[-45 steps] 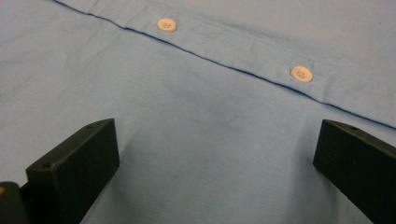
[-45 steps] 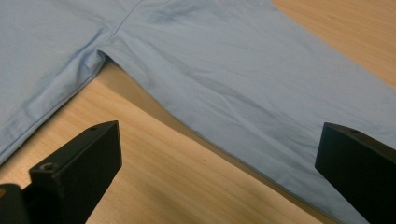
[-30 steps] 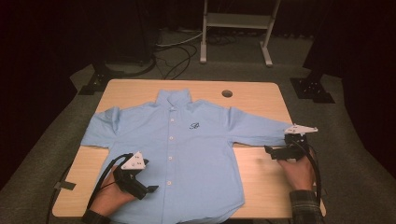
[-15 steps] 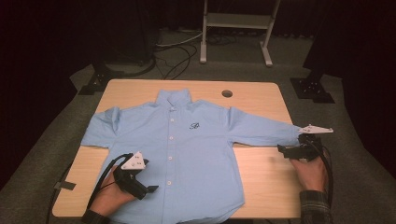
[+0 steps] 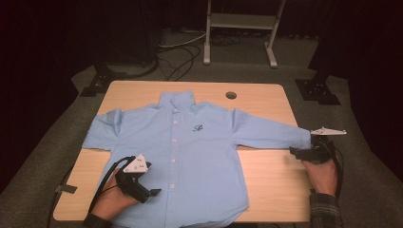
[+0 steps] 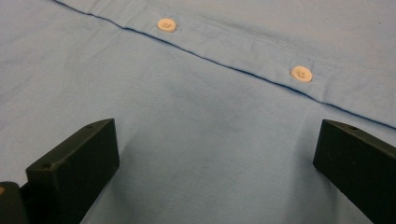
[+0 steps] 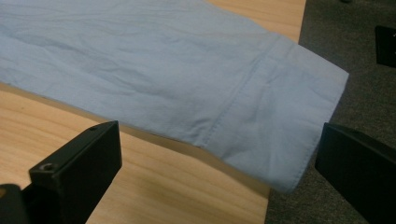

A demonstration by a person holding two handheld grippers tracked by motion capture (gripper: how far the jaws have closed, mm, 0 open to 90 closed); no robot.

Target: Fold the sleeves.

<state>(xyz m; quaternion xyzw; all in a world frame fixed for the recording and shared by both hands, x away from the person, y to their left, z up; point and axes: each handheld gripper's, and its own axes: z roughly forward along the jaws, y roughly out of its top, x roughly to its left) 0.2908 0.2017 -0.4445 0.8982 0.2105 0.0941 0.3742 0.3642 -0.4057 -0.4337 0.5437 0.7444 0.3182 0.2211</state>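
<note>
Blue shirt (image 5: 190, 156) flat on surface (image 5: 266, 175); cuff (image 7: 299, 107) overhangs edge, lower right. Both jaws open, gripping nothing. Risk: right gripper (image 5: 304, 153) pinches one layer only, sleeve slips.

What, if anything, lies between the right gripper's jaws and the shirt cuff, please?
Nothing visible does. The right gripper has its jaws open, and the cuff lies just ahead of them, overhanging the table edge with only bare wood and floor between.

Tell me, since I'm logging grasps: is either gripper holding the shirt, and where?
Neither. The left gripper stands open over the shirt front; the right gripper is open beside the sleeve cuff.
</note>
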